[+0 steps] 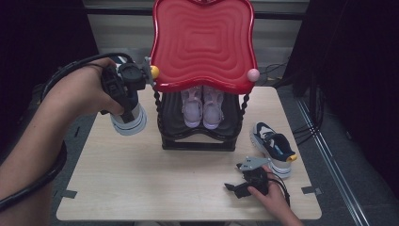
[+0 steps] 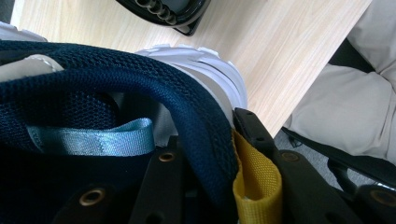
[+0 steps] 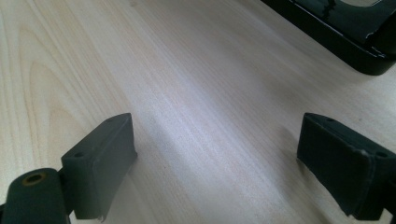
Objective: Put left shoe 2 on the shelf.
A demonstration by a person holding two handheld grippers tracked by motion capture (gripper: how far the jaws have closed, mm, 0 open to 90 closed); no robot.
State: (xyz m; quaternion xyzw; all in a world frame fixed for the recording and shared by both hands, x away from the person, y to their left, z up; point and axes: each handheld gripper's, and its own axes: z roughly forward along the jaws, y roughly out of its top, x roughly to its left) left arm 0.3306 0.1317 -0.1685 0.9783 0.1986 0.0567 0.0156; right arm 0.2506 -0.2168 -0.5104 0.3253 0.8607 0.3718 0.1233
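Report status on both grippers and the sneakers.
Left gripper shut on navy sneaker heel collar, held above table. Right gripper open, low over the table. Second navy sneaker beside rack; pink pair on lower shelf.

navy mesh sneaker [image 2: 140, 84], matt wood table [image 1: 141, 183]

High view: fixed above the near edge, facing forward and down across the whole wooden table [image 1: 141, 179], taking in the two-tier shoe rack [image 1: 200, 136] at the far middle and both hands. Left gripper view: rides the left gripper [image 2: 219, 186], raised, pointing down, very close on a navy sneaker [image 2: 116, 93]; shares the rack's black base [image 2: 173, 14] and tabletop. Right gripper view: sits low and nearly level behind the right gripper [image 3: 215, 158], skimming the tabletop toward that same black base [image 3: 345, 32].
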